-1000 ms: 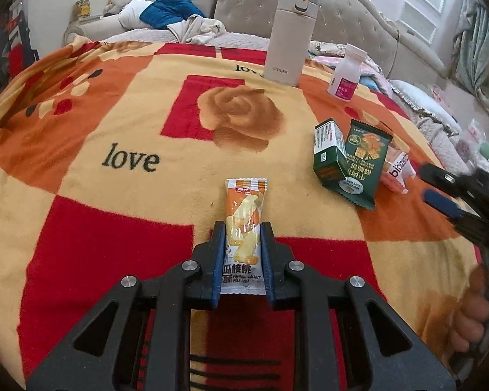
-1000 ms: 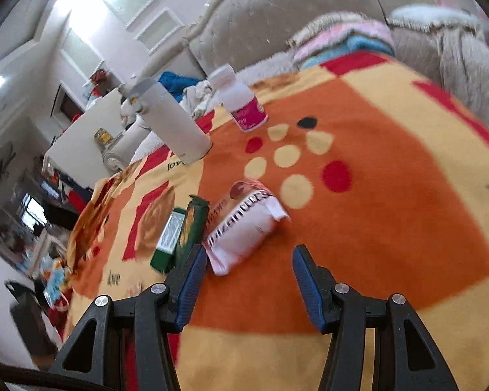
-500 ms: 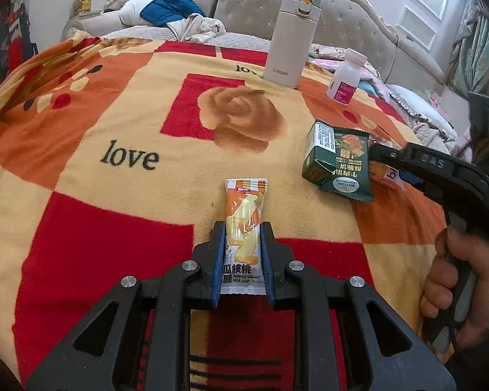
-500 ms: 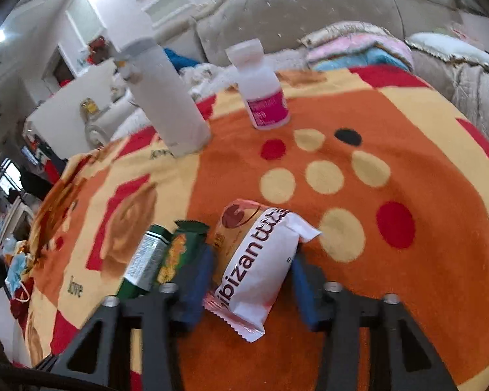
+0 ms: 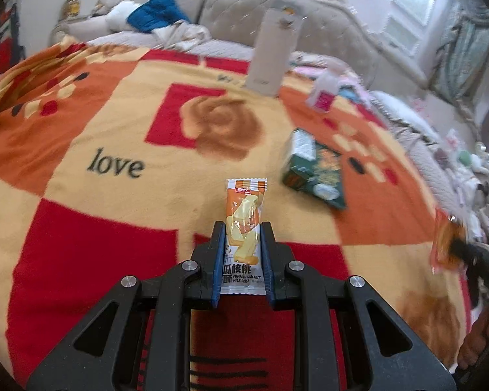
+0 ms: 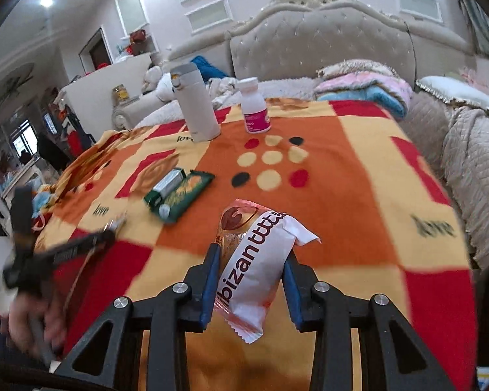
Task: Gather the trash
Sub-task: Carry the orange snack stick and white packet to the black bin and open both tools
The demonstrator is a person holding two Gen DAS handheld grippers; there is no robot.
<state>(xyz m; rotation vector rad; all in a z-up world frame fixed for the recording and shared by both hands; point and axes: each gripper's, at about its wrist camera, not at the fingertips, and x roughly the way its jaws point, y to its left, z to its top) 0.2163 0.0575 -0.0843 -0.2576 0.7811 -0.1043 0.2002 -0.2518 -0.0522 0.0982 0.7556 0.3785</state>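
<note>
My left gripper point(image 5: 243, 228) is shut on an orange snack wrapper point(image 5: 246, 205), which stands up between the pads above the patterned blanket point(image 5: 97, 228). My right gripper point(image 6: 251, 254) is shut on a white and orange snack packet point(image 6: 257, 260), held off the blanket. At the right edge of the left wrist view, that packet point(image 5: 446, 247) shows blurred. A green carton point(image 6: 168, 185) and a green wrapper point(image 6: 189, 192) lie together on the blanket, ahead and left of the right gripper.
A tall beige flask point(image 6: 195, 101) and a white bottle with a pink label point(image 6: 256, 107) stand at the blanket's far edge. Behind them are a tufted headboard point(image 6: 319, 49), folded bedding and pillows. A hand point(image 6: 32, 322) holds the left gripper at the lower left.
The right gripper's jaws closed on the white and orange packet and lifted it off the blanket, away from the green items. The left gripper kept its hold on the orange wrapper.
</note>
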